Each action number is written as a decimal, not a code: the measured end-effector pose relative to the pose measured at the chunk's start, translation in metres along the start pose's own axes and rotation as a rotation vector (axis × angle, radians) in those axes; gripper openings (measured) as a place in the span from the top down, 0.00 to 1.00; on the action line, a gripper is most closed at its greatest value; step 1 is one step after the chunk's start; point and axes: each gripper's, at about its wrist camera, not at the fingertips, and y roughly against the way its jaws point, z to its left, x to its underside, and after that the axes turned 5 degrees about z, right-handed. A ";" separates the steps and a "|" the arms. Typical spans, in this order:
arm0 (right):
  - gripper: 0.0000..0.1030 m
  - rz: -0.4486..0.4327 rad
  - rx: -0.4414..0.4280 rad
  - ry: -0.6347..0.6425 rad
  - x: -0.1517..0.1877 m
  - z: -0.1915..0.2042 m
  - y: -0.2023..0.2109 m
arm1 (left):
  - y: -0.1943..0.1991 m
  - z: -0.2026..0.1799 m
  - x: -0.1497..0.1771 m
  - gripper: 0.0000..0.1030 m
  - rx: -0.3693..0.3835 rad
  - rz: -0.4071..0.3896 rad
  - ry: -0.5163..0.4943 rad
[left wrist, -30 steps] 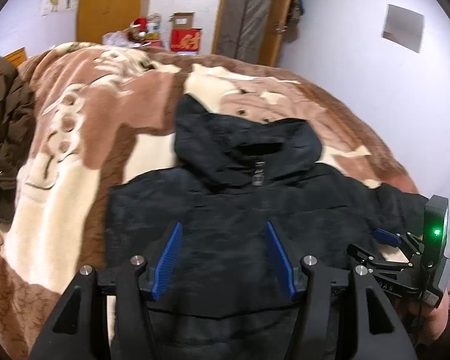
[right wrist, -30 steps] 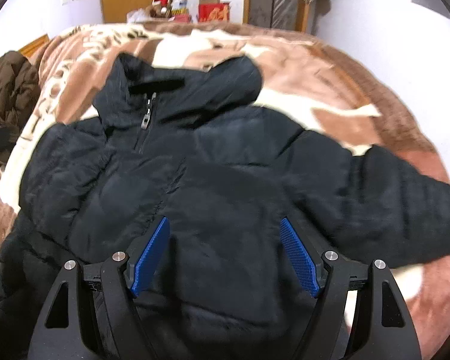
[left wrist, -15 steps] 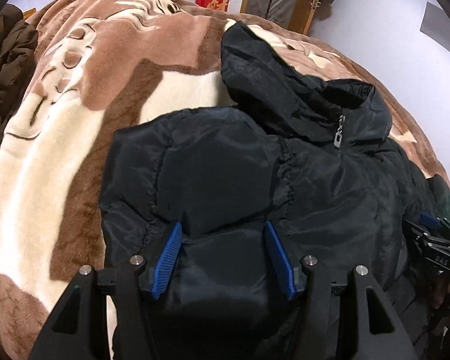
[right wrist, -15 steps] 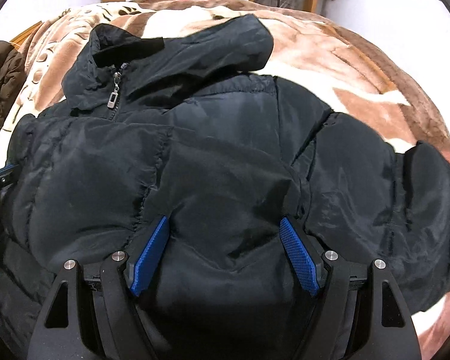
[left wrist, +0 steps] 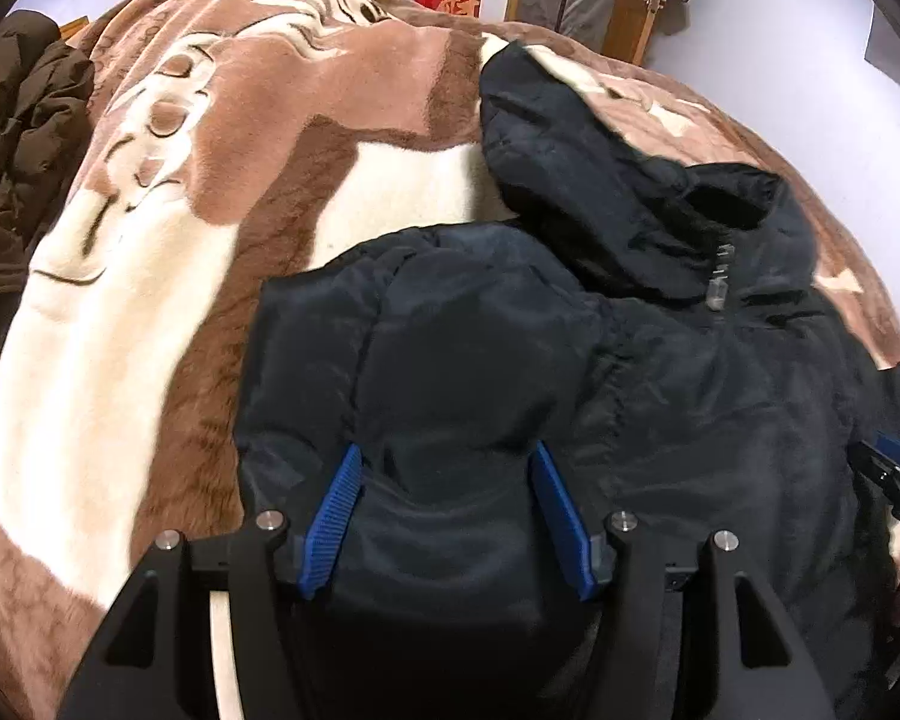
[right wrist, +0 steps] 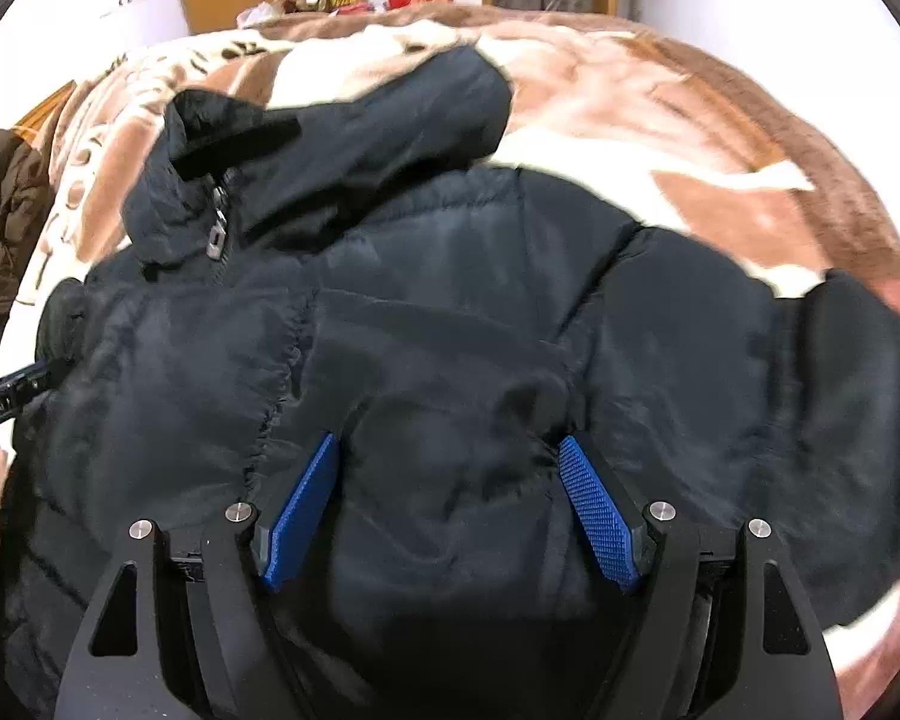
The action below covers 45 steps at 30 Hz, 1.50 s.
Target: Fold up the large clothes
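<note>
Both claws, left claw (left wrist: 444, 510) and right claw (right wrist: 450, 504), gaping over black jacket (left wrist: 660, 372), pads resting on padding; hood toward bed's far edge

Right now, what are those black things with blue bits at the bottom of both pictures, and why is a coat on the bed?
Those are two grabbing tools, and a person carries one in each hand. Each tool has a small camera looking along its two blue fingers, so one picture comes from the left gripper and the other from the right gripper. A big black jacket lies spread on a brown and cream blanket, with a brown coat at the edge. Both tools have puffy jacket fabric between their open-looking fingers. Whether they are squeezing it, I cannot tell. The job is folding the jacket.
</note>
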 end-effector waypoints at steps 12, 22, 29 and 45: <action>0.26 -0.102 0.069 -0.276 0.094 -0.099 0.123 | 0.106 -0.079 0.075 0.41 0.072 -0.036 -0.082; 0.26 -0.119 0.072 -0.441 0.148 -0.185 0.170 | 0.161 -0.182 0.104 0.41 0.185 -0.055 -0.184; 0.26 -0.131 0.100 -0.569 0.157 -0.253 0.174 | 0.179 -0.262 0.102 0.40 0.307 -0.063 -0.312; 0.26 -0.126 0.097 -0.747 0.148 -0.376 0.118 | 0.102 -0.368 0.074 0.40 0.276 -0.024 -0.452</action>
